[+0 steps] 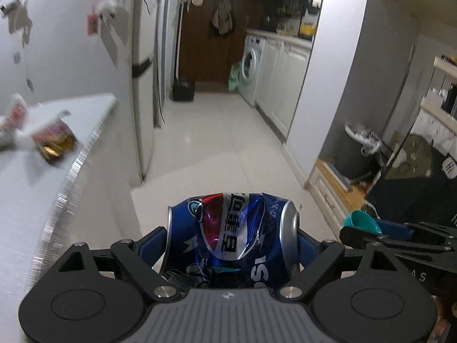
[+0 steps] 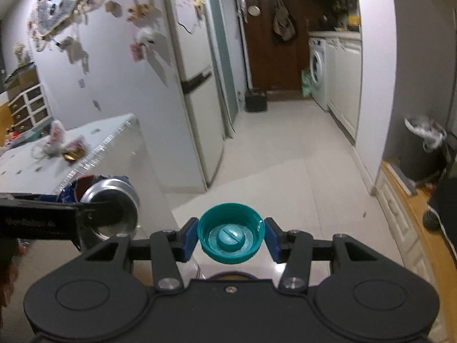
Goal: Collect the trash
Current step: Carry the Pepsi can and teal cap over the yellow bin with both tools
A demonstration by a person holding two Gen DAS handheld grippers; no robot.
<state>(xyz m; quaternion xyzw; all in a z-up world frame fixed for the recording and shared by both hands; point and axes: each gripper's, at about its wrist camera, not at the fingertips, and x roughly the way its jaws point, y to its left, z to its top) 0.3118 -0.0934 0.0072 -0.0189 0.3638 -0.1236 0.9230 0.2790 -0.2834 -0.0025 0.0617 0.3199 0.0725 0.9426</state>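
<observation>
My left gripper (image 1: 232,243) is shut on a crushed blue Pepsi can (image 1: 232,228), held sideways in the air above the floor. The can's silver end (image 2: 110,208) also shows in the right wrist view, to the left. My right gripper (image 2: 231,235) is shut on a teal bottle cap (image 2: 231,233), open side facing the camera. The cap (image 1: 362,223) shows at the right in the left wrist view. A dark trash bin (image 1: 355,150) with a white liner stands by the wall at the right; it also shows in the right wrist view (image 2: 422,151).
A white table (image 1: 37,177) at the left carries a red-and-gold can (image 1: 55,140) and crumpled wrappers (image 2: 55,140). A fridge (image 2: 194,91), a washing machine (image 1: 251,65) and white cabinets line the tiled corridor (image 1: 217,143). A dark chair (image 1: 414,188) stands at the right.
</observation>
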